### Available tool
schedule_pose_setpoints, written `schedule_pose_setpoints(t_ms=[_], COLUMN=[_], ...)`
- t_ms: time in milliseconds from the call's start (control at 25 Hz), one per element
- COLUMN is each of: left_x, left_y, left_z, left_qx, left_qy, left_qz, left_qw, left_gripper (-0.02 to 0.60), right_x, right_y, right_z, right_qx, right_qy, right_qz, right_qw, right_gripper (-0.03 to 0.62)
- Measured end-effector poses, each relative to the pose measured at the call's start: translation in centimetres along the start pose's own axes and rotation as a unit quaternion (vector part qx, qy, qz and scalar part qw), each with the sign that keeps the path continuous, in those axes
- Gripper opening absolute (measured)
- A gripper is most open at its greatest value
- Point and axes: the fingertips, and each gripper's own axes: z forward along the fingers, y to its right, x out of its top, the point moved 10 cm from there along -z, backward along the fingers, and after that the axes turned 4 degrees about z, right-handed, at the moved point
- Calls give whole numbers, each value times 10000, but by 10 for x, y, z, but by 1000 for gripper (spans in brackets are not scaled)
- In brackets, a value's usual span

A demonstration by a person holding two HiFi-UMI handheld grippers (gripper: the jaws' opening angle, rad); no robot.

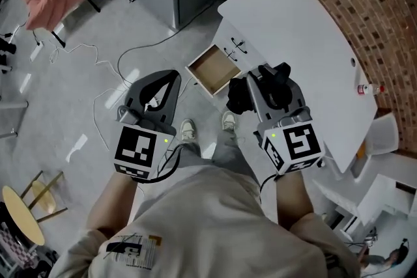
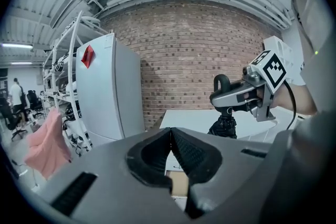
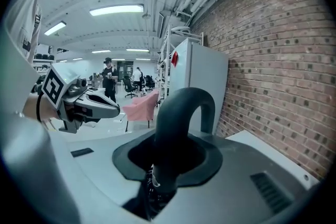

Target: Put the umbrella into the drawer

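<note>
the white table (image 1: 306, 42) has its drawer (image 1: 212, 68) pulled open from the near edge; the left gripper (image 1: 171, 80) holds its jaws together on nothing; the right gripper (image 1: 264, 78) has its jaws clamped below the hooked handle of the black umbrella (image 1: 240, 97), in the air just beside the drawer

Left claw (image 2: 170, 134) closed, empty; beyond, right claw (image 2: 226, 96) grips the umbrella (image 2: 224, 126), apparently above a white table (image 2: 194, 118).
</note>
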Motion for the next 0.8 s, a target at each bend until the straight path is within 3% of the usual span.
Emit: schedule_pose_setpoints(t_ms=[280,520,800], left_x=[-16,-30,-79], left_y=[-7,1,9], left_z=[40,82,132], left_qx=[547,1022,1739], left_qy=[-191,-84,-544], left_qz=[-235,-451,-751], left_qw=[9980,9937,9804], left_gripper=[9,8,9], right_x=[-26,-54,-97], right_y=[35,73,97], right_z=[53,102,169], right_qx=[422,942,1620], right_qy=[-319,-579,-957], right_qz=[-182,-309,-880], right_qw=[9984,9934,9782], right_gripper=[89,89,89])
